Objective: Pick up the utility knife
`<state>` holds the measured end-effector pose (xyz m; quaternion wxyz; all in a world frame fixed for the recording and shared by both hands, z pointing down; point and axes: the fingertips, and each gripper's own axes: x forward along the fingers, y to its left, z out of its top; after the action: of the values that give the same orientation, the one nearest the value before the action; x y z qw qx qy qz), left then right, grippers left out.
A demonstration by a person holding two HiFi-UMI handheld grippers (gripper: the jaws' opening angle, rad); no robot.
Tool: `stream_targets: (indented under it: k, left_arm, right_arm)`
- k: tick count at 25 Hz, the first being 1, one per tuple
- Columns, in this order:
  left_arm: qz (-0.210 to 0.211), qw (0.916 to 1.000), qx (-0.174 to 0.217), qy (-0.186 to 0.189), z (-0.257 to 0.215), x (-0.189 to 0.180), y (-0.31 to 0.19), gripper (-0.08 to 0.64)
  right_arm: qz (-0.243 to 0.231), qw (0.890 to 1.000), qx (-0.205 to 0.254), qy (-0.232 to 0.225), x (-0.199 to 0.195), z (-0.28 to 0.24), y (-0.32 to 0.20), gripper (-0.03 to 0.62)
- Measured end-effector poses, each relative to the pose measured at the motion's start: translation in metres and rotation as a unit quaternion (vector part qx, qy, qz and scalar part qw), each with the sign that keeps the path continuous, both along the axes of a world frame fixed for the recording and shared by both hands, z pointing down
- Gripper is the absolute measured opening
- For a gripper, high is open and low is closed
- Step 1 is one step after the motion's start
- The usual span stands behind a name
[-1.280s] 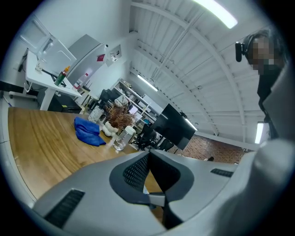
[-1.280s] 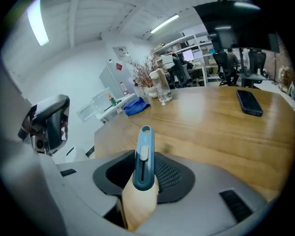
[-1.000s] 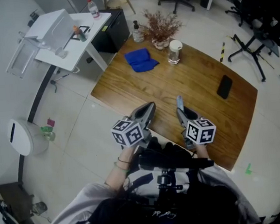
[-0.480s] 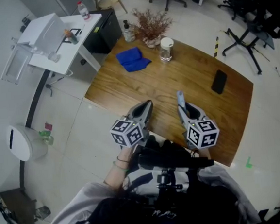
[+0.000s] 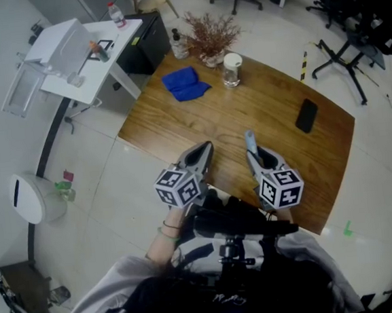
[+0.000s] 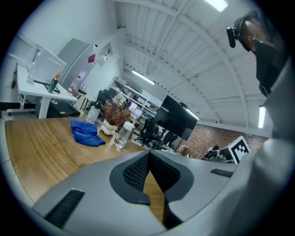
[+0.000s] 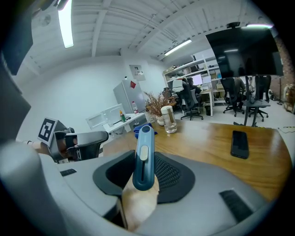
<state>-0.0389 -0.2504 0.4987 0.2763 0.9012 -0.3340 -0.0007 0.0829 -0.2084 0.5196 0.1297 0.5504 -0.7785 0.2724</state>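
Not much has changed in the last second, and that is good news. My right gripper (image 5: 260,159) had the utility knife (image 7: 143,156) a second ago and it has it now. The jaws are partly closed, with the pads pressing on both sides of the blue handle, and they have not opened or closed at all. The knife sticks out past the jaw tips and points across the table (image 5: 206,121) toward the phone (image 5: 306,115) and the jar (image 5: 229,70). It looks to me like the knife is up off the wood, so I think the pick-up is pretty much done. My left gripper (image 5: 204,153) sits just beside the right one, over the near edge of the table. Its jaws are closed together at the tips, with nothing in them.
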Motion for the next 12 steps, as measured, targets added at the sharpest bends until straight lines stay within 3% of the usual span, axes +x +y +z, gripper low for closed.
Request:
stream_targets:
  k: [12]
  left_arm:
    - [-0.021,0.9997,-0.015,0.002,0.005,-0.009,0.000,0.005]
  right_arm:
    - [-0.011,0.999,-0.031,0.001,-0.001,0.028,-0.004,0.143]
